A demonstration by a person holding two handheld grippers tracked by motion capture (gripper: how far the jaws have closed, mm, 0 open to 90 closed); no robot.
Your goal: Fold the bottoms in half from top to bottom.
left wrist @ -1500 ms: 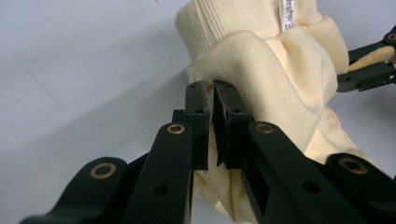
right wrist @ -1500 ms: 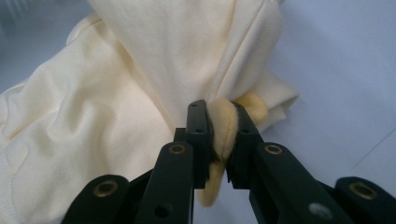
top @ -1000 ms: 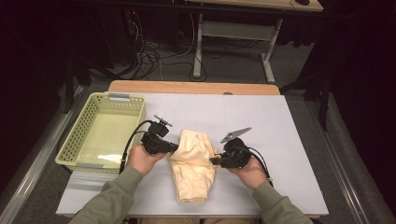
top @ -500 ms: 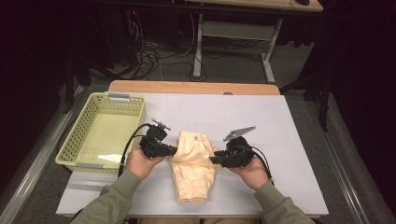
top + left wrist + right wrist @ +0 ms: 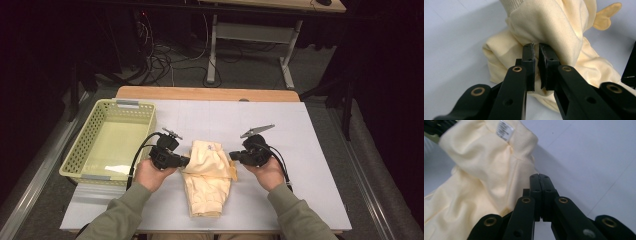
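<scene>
table [image 5: 310,150]: white top, wood strip at far edge | near left edge: 1 yellow basket [image 5: 80,150] | middle, close to near edge: 1 pale yellow garment [image 5: 207,175], crumpled

garment [image 5: 207,175] on table [image 5: 310,150] (centre), basket [image 5: 82,150] left

Grey floor [image 5: 320,65] surrounds the white-topped table [image 5: 300,150]. Cables [image 5: 165,55] lie upper left; a second desk's metal frame [image 5: 250,35] stands upper centre. Surroundings are dark.
</scene>
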